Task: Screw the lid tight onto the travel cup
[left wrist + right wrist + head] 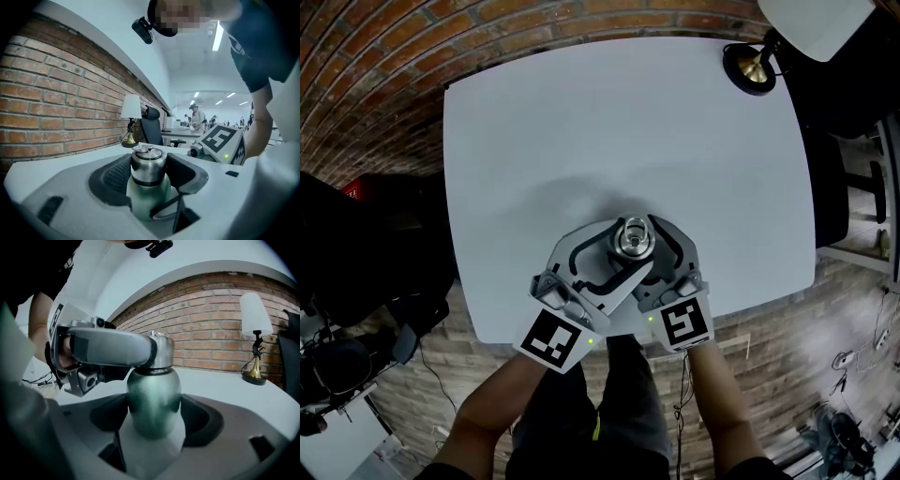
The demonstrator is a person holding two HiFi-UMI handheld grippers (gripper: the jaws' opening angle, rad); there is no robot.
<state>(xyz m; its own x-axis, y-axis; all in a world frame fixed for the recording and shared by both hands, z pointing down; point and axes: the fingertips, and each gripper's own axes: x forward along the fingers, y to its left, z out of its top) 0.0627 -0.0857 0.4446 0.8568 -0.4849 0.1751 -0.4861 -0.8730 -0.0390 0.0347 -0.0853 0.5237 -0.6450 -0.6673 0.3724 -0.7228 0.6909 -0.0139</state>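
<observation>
So the matte green metal travel cup (pixel 149 199) sits upright at the lower middle of the head view, over the near edge of the white square table (pixel 628 122), with both grippers closed in around it from the bottom of the frame. The left gripper (pixel 149 165) comes in from the lower left and has its 2 dark pads clamped on the brushed steel screw lid (pixel 161 350), which is sitting on the cup's neck. The right gripper (pixel 153 420) comes in from the lower right, a bit lower down, with its jaws squeezed on the green body. Can't tell if the cup's base is actually on the table, the jaws cover it. A brass table lamp with a white shade (pixel 255 333) stands at the table's upper right corner, by the red brick wall (pixel 56 103).
</observation>
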